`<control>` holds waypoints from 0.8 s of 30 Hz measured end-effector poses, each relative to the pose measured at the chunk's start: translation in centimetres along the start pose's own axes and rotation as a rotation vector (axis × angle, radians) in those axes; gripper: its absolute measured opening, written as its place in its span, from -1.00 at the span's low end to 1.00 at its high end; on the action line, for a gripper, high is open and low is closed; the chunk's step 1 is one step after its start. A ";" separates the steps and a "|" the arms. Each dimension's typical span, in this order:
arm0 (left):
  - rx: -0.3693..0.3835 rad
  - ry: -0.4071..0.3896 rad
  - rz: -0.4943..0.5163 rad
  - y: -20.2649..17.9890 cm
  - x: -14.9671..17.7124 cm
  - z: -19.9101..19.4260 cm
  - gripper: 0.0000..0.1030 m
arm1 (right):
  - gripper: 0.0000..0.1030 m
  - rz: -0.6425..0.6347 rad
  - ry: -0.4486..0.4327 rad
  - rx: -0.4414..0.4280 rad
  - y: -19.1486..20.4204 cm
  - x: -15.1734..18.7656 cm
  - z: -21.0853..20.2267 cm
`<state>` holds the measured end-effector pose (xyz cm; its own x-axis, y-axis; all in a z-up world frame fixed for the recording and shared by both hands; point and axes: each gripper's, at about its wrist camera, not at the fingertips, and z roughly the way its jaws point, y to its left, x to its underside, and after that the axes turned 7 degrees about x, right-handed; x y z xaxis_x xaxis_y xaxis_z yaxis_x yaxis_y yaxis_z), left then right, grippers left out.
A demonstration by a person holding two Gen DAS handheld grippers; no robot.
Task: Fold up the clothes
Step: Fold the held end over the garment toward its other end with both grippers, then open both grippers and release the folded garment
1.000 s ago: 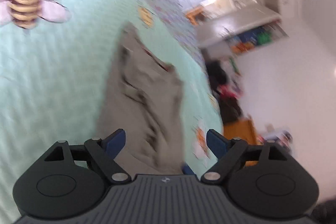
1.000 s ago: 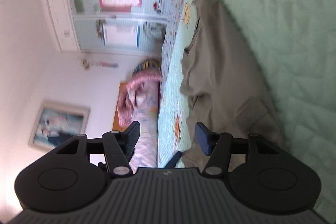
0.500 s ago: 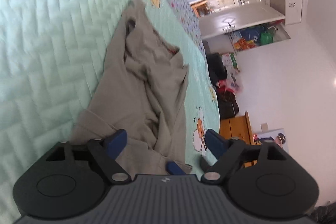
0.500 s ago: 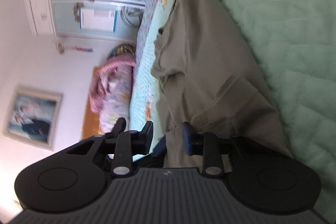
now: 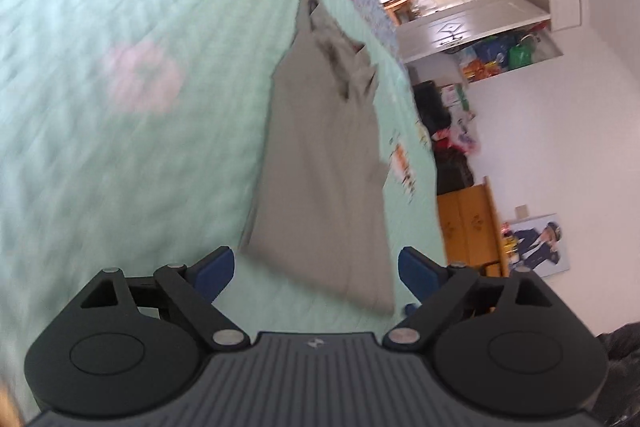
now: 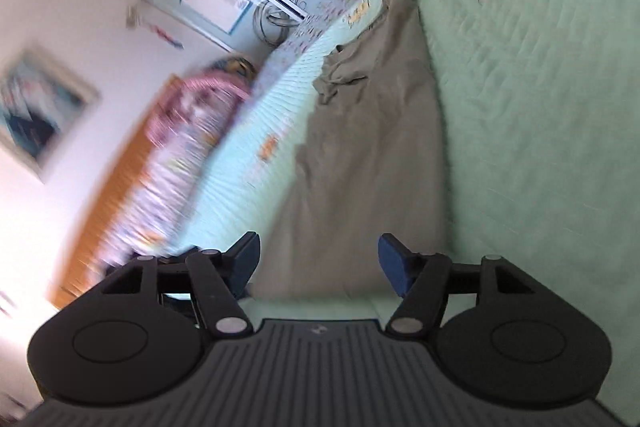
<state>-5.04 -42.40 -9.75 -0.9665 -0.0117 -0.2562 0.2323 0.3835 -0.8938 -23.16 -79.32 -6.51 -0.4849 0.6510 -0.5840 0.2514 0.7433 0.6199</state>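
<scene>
A wide bed covered in a pale mint-green quilted bedspread printed with cartoon bees (image 5: 100,147) is filling both views, and the task's garment is lying on it near one long edge. That garment, a long khaki-grey cloth piece laid out in a narrow strip (image 5: 320,163), is stretching away from both cameras, flat at the near end and bunching into loose folds at the far end (image 6: 344,75); what kind of garment it is cannot be told.

The cloth is looking thin, limp and light: it will likely sag and slide on the quilt rather than hold a crease, so pinching the two near hem corners seems the safest hold.

The left gripper (image 5: 316,267) is hovering over the near hem, blue pads wide apart after opening further, nothing between them. The right gripper (image 6: 318,261) is hanging above that same end, jaws just having been opening, gripping nothing.
</scene>
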 end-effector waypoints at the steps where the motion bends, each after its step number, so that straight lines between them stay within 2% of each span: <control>1: -0.004 0.003 -0.011 0.2 0.6 -0.1 0.79 | 0.30 -0.107 -0.028 0.065 1.0 1.1 -1.0; 5: -0.066 0.030 0.118 -1.0 1.8 0.3 0.79 | 0.30 -0.609 -0.110 0.296 5.0 6.3 -2.5; 7: -0.217 0.079 0.403 -4.0 2.7 1.1 0.79 | 0.30 -0.846 -0.092 0.395 6.6 8.5 -1.8; 9: -0.314 0.134 0.599 -5.8 3.4 2.2 0.79 | 0.30 -0.991 -0.070 0.479 6.9 9.7 -0.6; 11: -0.392 0.162 0.792 -7.1 4.2 3.3 0.79 | 0.30 -1.077 -0.057 0.530 6.8 9.9 0.6; 13: -0.446 0.203 0.955 -7.1 5.5 3.8 0.79 | 0.31 -1.113 -0.046 0.531 6.5 9.5 1.4; 16: -0.483 0.295 1.095 -5.6 5.9 5.5 0.79 | 0.35 -1.174 -0.018 0.507 6.1 9.7 1.0; 17: -0.494 0.323 1.141 -5.1 6.1 6.1 0.89 | 0.38 -1.193 -0.015 0.501 6.1 9.6 1.0; 19: -0.490 0.320 1.222 -5.0 5.8 7.1 1.00 | 0.50 -1.225 -0.010 0.491 6.0 9.4 0.9; 24: -0.480 0.289 1.440 -5.0 5.8 9.1 1.00 | 0.66 -1.385 -0.033 0.461 5.7 9.1 2.4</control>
<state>-10.77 -52.75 -10.13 0.0366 0.7676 -0.6399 0.9538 0.1643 0.2517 -24.10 -68.80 -9.54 -0.5393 -0.6135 -0.5768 -0.1477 0.7433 -0.6525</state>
